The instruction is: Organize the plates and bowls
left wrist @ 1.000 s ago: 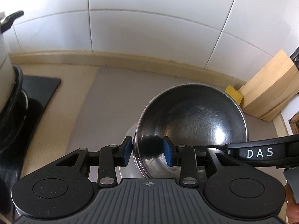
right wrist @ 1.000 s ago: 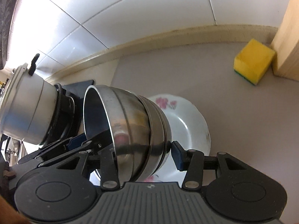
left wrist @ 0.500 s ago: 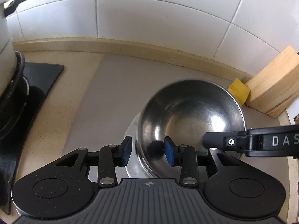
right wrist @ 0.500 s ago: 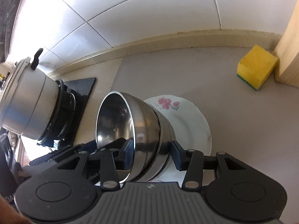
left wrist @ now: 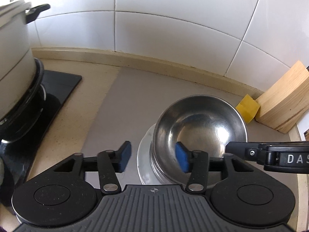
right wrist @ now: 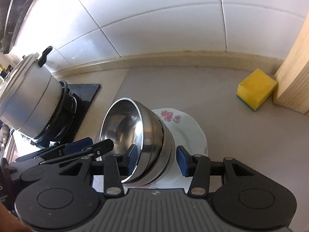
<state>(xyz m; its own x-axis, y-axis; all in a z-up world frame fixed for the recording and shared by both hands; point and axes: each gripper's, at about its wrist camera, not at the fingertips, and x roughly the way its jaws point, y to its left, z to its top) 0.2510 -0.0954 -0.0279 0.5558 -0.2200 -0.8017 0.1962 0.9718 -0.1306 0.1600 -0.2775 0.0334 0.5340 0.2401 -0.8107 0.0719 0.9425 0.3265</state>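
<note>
Fingers of both the left gripper (left wrist: 153, 157) and right gripper (right wrist: 157, 158) stood spread, each straddling the near rim of the nested steel bowls (right wrist: 139, 135), which sat on the flowered plate (right wrist: 190, 133) directly ahead.

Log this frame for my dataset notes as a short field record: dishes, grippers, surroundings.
bowls: steel bowls nested in a stack, on the plate
plate: floral plate, flat on the grey mat
left gripper: open, one pad inside the top bowl, one outside
right gripper: open, straddling the stack's rims
sponge: yellow, against the wood block
pot: lidded, on the stove at left
</note>
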